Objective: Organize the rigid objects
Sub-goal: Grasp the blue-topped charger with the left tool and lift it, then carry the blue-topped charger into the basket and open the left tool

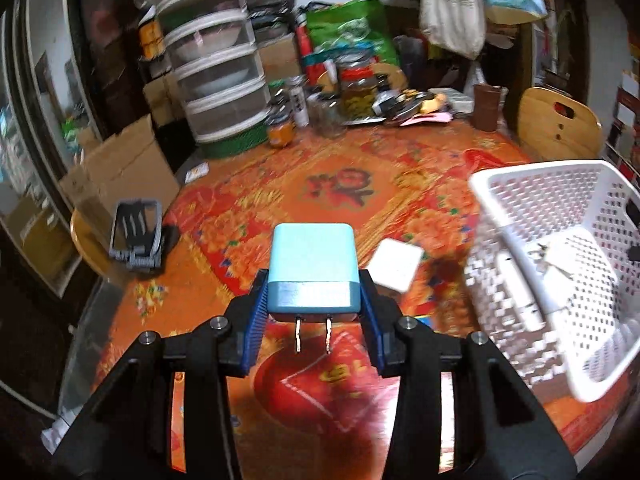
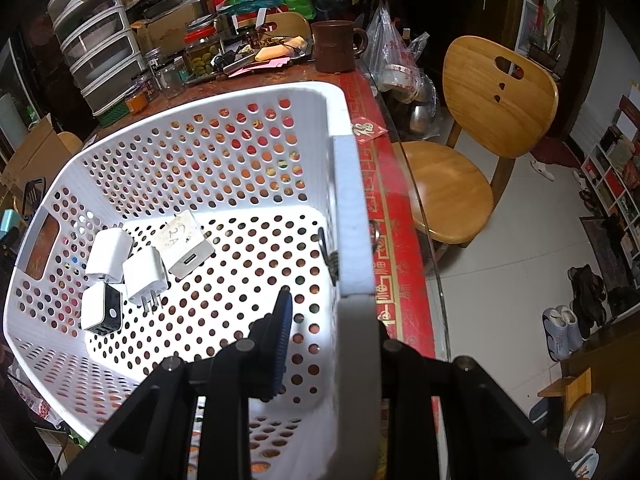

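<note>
My left gripper (image 1: 314, 304) is shut on a light blue plug charger (image 1: 312, 268), prongs pointing back at the camera, held above the red patterned tablecloth (image 1: 344, 188). A white charger (image 1: 394, 264) lies on the cloth just right of it. The white perforated basket (image 1: 532, 184) stands to the right. My right gripper (image 2: 324, 320) is shut on the basket's right wall (image 2: 348, 216), one finger inside, one outside. Inside the basket lie several white chargers (image 2: 146, 272), one with a black face (image 2: 100, 308).
A grey and black clip (image 1: 136, 236) lies at the table's left edge. Jars, a drawer tower (image 1: 216, 76), a brown mug (image 2: 334, 46) and clutter fill the back of the table. A wooden chair (image 2: 480, 120) stands to the right, cardboard boxes (image 1: 120, 172) to the left.
</note>
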`<state>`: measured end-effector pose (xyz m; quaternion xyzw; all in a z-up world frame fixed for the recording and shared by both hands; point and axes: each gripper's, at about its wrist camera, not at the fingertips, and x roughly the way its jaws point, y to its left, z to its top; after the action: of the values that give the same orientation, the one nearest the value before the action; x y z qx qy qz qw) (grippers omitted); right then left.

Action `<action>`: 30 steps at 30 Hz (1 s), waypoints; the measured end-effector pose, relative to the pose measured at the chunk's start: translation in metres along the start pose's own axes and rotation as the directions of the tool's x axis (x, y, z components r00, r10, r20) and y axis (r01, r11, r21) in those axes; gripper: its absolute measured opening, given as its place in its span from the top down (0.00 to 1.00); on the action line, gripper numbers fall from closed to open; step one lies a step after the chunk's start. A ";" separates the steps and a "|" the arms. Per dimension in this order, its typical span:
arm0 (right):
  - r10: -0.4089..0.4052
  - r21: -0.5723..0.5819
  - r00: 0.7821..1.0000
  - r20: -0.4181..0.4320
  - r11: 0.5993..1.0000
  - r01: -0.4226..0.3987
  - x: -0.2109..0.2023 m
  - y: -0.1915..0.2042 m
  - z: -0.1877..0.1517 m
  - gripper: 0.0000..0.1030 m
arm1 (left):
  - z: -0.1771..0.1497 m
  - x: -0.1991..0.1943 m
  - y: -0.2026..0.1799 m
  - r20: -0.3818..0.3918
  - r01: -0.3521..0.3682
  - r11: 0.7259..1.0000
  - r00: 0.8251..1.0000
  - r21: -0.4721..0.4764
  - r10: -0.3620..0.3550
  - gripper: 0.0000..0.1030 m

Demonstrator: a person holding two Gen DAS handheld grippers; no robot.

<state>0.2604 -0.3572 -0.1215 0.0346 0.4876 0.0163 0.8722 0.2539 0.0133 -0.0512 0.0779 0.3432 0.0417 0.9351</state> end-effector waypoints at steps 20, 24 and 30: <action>-0.001 0.000 1.000 -0.002 1.000 0.001 0.000 0.000 -0.001 0.76 | 0.055 -0.007 -0.176 -0.091 0.186 0.926 0.982 0.330 -0.165 0.62; -0.002 -0.001 1.000 -0.002 1.000 0.002 0.000 0.000 -0.001 0.76 | 0.053 0.013 -0.192 -0.157 0.217 0.908 0.973 0.358 -0.171 0.62; -0.005 -0.002 1.000 -0.005 1.000 0.005 -0.001 0.001 -0.001 0.76 | 0.045 0.044 -0.224 -0.283 0.253 0.868 0.949 0.427 -0.137 0.62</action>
<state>0.2591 -0.3564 -0.1215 0.0326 0.4897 0.0147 0.8711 0.3221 -0.2069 -0.0848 0.2548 0.4613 -0.1264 0.8404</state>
